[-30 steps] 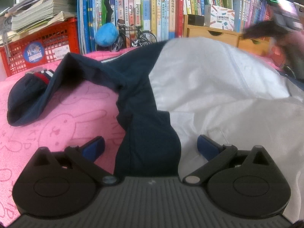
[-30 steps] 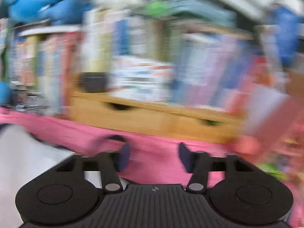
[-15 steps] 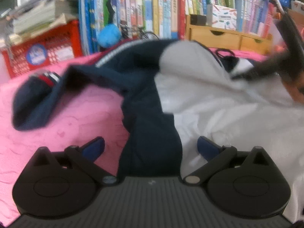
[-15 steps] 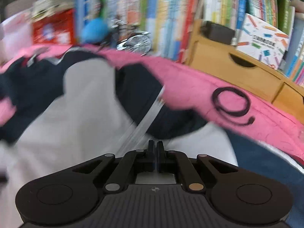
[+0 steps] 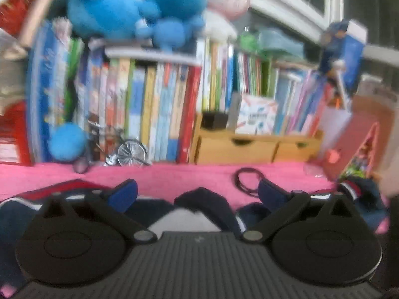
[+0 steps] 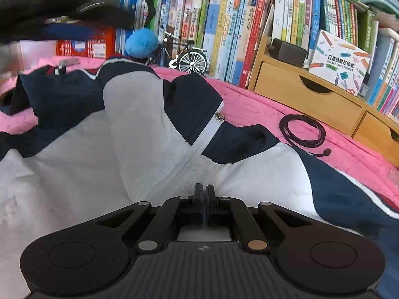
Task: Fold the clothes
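Observation:
A navy and white jacket [image 6: 139, 124] with a white zip [image 6: 199, 144] lies spread on a pink blanket [image 6: 249, 104]. My right gripper [image 6: 205, 189] is shut, its tips low over the white cloth right beside the zip. Whether any cloth is pinched between the pads does not show. My left gripper [image 5: 197, 189] is open and holds nothing. It hangs above the jacket's navy collar [image 5: 204, 199] and faces the bookshelf. In the right wrist view a dark blur at the top left [image 6: 62, 12] is that left gripper with the hand that holds it.
A coil of black cable [image 6: 302, 130] lies on the blanket to the right of the collar. Behind it stands a wooden drawer box [image 6: 306, 94]. A model bicycle [image 6: 189, 58], a blue plush ball [image 6: 142, 43], a red crate [image 6: 84, 44] and rows of books line the far edge.
My left gripper rose off the navy sleeve and swung up to face the shelf, still open. My right gripper dropped onto the jacket by the zip, and its jaws went from open to shut.

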Motion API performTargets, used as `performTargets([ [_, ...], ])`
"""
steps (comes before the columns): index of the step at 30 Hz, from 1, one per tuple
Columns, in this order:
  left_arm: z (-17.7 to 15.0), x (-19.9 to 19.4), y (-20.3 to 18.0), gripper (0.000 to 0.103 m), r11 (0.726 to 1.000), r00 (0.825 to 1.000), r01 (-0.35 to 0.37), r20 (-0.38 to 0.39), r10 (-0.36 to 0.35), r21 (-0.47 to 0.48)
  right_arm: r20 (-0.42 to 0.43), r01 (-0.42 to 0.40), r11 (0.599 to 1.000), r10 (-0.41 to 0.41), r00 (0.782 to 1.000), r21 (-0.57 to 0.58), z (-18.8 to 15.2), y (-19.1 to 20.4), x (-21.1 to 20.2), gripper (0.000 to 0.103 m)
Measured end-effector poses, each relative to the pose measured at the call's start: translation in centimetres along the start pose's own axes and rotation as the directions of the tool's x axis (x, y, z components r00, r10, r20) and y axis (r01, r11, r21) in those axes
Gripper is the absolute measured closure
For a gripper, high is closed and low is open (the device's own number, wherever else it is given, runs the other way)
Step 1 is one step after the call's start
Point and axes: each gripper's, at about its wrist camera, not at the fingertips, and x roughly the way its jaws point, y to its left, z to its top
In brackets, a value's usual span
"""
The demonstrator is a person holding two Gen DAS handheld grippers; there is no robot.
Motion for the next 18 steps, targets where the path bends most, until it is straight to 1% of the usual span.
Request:
performTargets([
  [1,-0.1,1.4,0.0,0.004,0.999,0.998,-0.044,-0.039,0.044,0.008,0.007,-0.012,1.0,0.012,1.0,0.012,-0.2,-0.2,-0.1,0.097],
  [2,-0.6,2.4,0.2,0.006,0.998,0.995,-0.064,-0.079,0.066,0.022,0.012,-0.027,0.999,0.027,1.0,0.02,-0.3,-0.4,-0.3,0.097],
  [3,-1.2,3.0,0.4,0.01,0.997,0.991,-0.071,-0.115,0.075,0.039,0.012,-0.052,0.998,0.052,0.999,0.021,-0.3,-0.7,-0.6,0.097],
  [6,-3.7,3.6,0.6,0.011,0.991,0.978,-0.079,-0.185,0.098,0.107,0.006,-0.14,0.99,0.14,0.99,0.019,0.0,-1.8,-1.8,0.094],
  [7,-4.5,3.6,0.7,0.011,0.989,0.974,-0.076,-0.204,0.101,0.124,0.026,-0.173,0.984,0.172,0.985,0.042,0.3,-2.6,-2.4,0.084],
  [8,-5.2,3.6,0.8,0.011,0.987,0.969,-0.073,-0.224,0.104,0.141,0.06,-0.208,0.975,0.204,0.977,0.076,0.7,-3.6,-3.3,0.069],
  [10,-5.5,3.6,1.1,0.011,0.989,0.967,-0.065,-0.236,0.096,0.134,0.14,-0.223,0.966,0.204,0.969,0.133,1.9,-5.6,-4.4,0.055],
  [11,-5.5,3.5,1.3,0.011,0.99,0.967,-0.061,-0.239,0.09,0.125,0.174,-0.214,0.964,0.186,0.967,0.161,2.8,-6.5,-4.6,0.052],
  [13,-5.6,3.5,1.0,0.011,0.987,0.967,-0.068,-0.236,0.1,0.142,0.176,-0.162,0.967,0.128,0.976,0.194,5.0,-7.6,-3.1,0.05],
  [14,-5.7,3.4,1.0,0.011,0.987,0.967,-0.068,-0.235,0.101,0.144,0.156,-0.143,0.969,0.113,0.981,0.199,5.9,-7.7,-2.0,0.046],
  [15,-5.7,3.3,1.1,0.011,0.988,0.967,-0.066,-0.235,0.098,0.14,0.107,-0.127,0.972,0.107,0.988,0.197,6.4,-7.6,-0.3,0.042],
  [16,-5.7,3.3,1.2,0.011,0.989,0.967,-0.063,-0.237,0.093,0.132,0.046,-0.11,0.975,0.103,0.994,0.193,6.7,-7.4,1.6,0.026],
  [17,-5.8,3.2,1.3,0.011,0.991,0.967,-0.06,-0.239,0.088,0.123,-0.015,-0.093,0.978,0.097,0.995,0.188,7.0,-7.2,3.5,0.007],
  [18,-5.8,3.1,1.3,0.011,0.991,0.967,-0.058,-0.239,0.085,0.12,-0.076,-0.077,0.98,0.092,0.993,0.181,7.3,-7.0,5.4,0.001],
])
